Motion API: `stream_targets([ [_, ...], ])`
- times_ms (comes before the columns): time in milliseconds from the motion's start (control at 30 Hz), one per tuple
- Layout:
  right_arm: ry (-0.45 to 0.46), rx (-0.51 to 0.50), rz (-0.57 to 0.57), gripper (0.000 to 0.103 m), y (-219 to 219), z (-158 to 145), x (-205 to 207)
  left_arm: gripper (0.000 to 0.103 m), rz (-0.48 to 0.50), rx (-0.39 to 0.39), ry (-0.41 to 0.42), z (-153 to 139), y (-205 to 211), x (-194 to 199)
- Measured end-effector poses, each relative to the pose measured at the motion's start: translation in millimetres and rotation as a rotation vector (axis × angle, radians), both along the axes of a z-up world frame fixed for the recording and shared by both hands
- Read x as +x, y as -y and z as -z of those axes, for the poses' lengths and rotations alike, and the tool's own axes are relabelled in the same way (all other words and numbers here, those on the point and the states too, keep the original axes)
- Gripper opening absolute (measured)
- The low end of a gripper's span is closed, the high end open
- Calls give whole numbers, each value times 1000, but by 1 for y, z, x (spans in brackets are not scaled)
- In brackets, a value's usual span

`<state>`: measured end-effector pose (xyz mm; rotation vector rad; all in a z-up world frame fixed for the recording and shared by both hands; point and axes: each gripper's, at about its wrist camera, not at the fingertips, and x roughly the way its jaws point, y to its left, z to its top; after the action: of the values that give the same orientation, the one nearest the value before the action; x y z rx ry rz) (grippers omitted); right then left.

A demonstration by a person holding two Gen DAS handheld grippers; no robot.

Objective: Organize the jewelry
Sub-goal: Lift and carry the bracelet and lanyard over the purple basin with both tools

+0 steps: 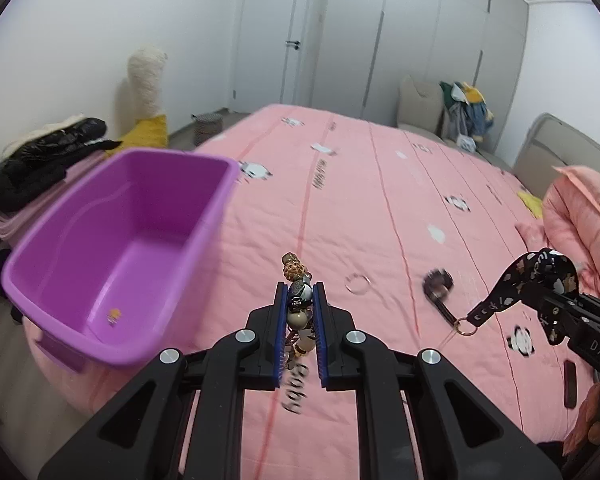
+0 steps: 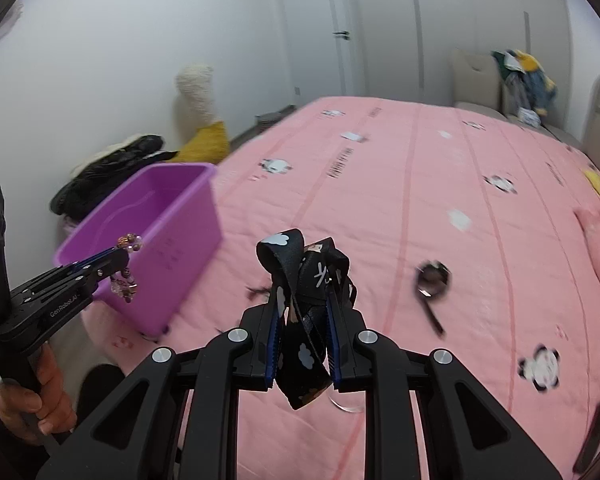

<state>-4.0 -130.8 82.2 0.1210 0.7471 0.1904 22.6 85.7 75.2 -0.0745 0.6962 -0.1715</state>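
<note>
My left gripper (image 1: 300, 300) is shut on a beaded bracelet (image 1: 299, 304) of mixed brown, cream and dark beads, held above the pink bed just right of the purple bin (image 1: 112, 248). It also shows in the right wrist view (image 2: 118, 258), next to the bin (image 2: 156, 240). My right gripper (image 2: 304, 300) is shut on a black patterned lanyard strap (image 2: 306, 276) with a metal ring; it shows at the right of the left wrist view (image 1: 528, 280). A small orange item (image 1: 114, 315) lies in the bin.
A thin ring (image 1: 357, 282) and a dark watch-like piece (image 1: 438, 286) lie on the pink bedspread (image 1: 340, 200); the dark piece also shows in the right wrist view (image 2: 432, 280). A black jacket (image 1: 40, 160) sits left of the bed. A pink quilt (image 1: 580, 220) is at right.
</note>
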Motion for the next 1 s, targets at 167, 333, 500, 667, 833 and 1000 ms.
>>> stream_targets([
  [167,31,22,-107,19,-50,-21,32,12,-82,9,30,-26,-45,14],
  [333,63,58,-207,19,-100,-43,66,12,-169,19,53,-49,-94,32],
  [500,127,74,-297,19,-146,-79,95,12,-229,24,72,-70,-133,46],
  [667,189,97,-368,19,-180,-116,116,12,-280,30,76,-84,-166,59],
  [833,258,103,-428,19,-212,-152,131,12,-314,22,68,-88,-188,64],
  [1000,272,107,-464,19,-237,-167,147,12,-340,19,57,-84,-199,68],
])
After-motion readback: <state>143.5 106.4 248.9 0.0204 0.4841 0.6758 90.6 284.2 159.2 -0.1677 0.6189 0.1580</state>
